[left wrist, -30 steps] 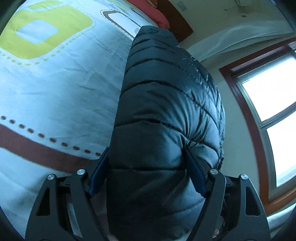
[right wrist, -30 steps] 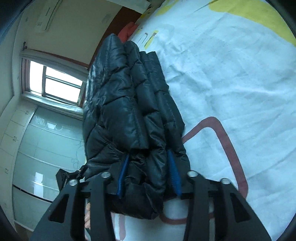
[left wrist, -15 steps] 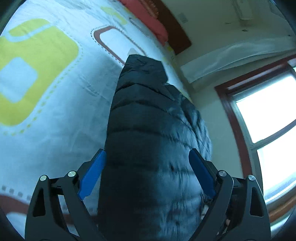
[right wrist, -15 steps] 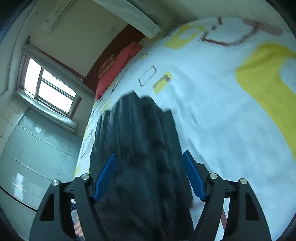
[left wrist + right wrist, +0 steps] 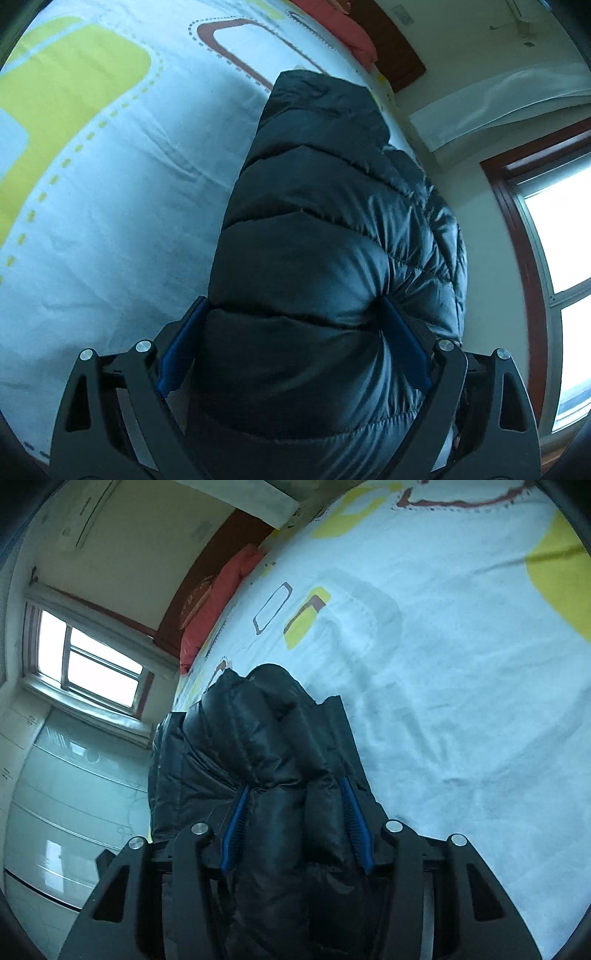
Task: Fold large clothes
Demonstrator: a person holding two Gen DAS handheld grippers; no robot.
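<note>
both grippers, left (image 5: 293,343) and right (image 5: 295,823), wide half a second ago, now pinch the black puffer jacket (image 5: 332,229); only the right view shows the wardrobe (image 5: 70,805) at lower left.

Left gripper (image 5: 293,341) clamped on black puffer jacket (image 5: 325,236), patterned bedsheet (image 5: 122,177) beneath

No lettering, label, brand mark or number can be read in either wrist view. The bedsheet (image 5: 110,206) carries only printed shapes, yellow blocks and brown outlined rectangles with dotted borders, and none of them are characters. A pale emblem marks the dark red headboard (image 5: 192,602) beside the red pillow (image 5: 218,602), too blurred to make out as writing. The black puffer jacket (image 5: 325,258) shows quilting seams but no visible tag or logo.
</note>
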